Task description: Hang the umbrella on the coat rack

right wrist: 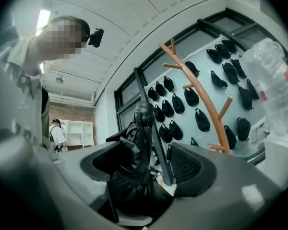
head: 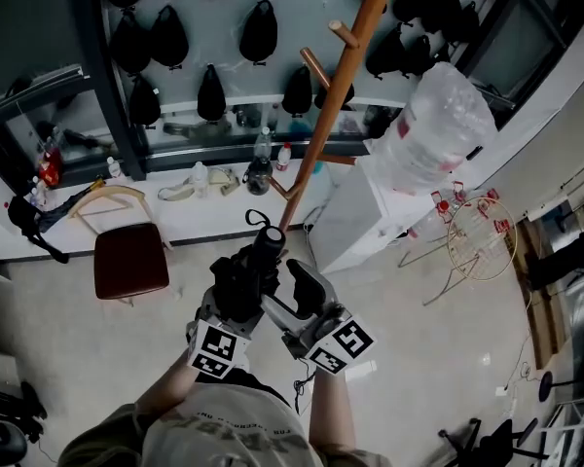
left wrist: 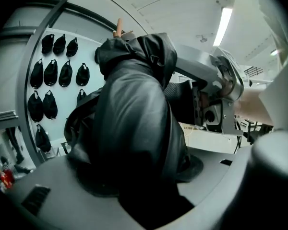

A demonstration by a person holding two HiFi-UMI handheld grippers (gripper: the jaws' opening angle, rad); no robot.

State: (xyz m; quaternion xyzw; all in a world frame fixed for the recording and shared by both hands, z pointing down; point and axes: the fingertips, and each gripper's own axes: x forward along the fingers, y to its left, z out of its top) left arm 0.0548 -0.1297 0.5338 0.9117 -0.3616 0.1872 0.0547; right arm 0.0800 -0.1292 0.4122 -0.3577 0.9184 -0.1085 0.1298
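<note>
Black umbrella (head: 257, 266) (folded, unhung) — near the wooden coat rack (head: 337, 93).

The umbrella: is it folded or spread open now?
Folded. The umbrella is a tight black bundle clamped in the left gripper; no canopy is spread.

Pale floor (head: 419, 358) – on it stand a red-seated chair (head: 129, 259), the wooden coat rack (head: 331, 105) and a white cabinet (head: 355, 217)
</note>
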